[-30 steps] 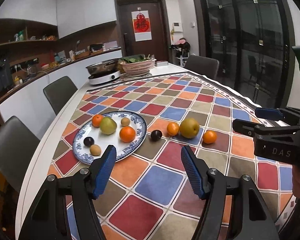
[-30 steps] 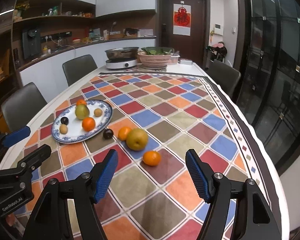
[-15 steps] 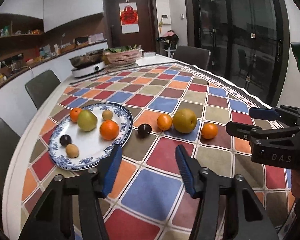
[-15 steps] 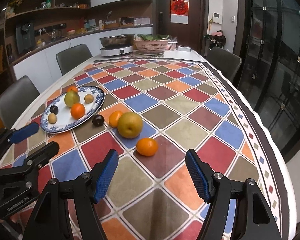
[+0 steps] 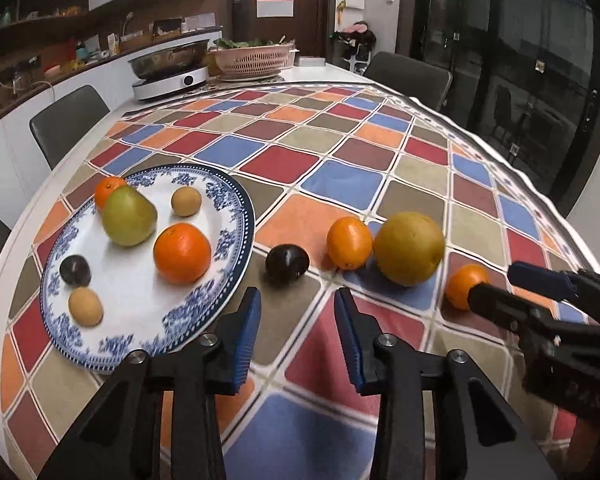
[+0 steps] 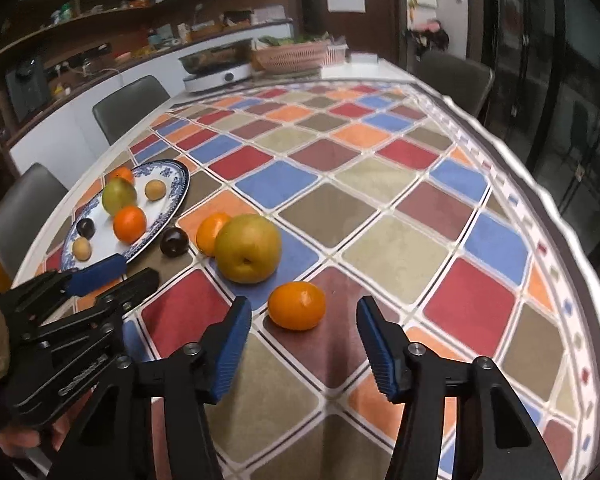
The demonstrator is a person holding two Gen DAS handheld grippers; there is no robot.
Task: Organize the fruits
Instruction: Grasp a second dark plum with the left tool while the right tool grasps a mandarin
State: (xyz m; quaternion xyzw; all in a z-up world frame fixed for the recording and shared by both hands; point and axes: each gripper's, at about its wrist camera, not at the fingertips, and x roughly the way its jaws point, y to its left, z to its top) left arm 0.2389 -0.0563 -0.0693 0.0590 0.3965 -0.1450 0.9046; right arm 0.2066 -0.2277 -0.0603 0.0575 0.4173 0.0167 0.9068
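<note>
A blue-patterned plate (image 5: pixel 230 240) (image 6: pixel 177 184) holds a green pear, two oranges, a dark plum and two small brown fruits. On the cloth to its right lie a dark plum (image 5: pixel 287 262), an orange (image 5: pixel 349 243), a big yellow pear (image 5: pixel 409 249) (image 6: pixel 247 248) and a small orange (image 6: pixel 297 306). My left gripper (image 5: pixel 298 304) hangs just short of the loose plum, its jaws closing with nothing between them. My right gripper (image 6: pixel 304 316) has its jaws closing around the small orange, whose sides the pads do not touch.
The chequered tablecloth (image 5: pixel 340 184) covers a long white table. An induction cooker with a pan (image 5: pixel 168 72) and a pink basket (image 5: pixel 256 60) stand at the far end. Grey chairs (image 5: pixel 66 120) line the left side, and glass doors stand to the right.
Both grippers have come forward and down toward the loose fruits. The left jaws have narrowed steadily; the right jaws have narrowed in the last half second, now flanking the small orange.
</note>
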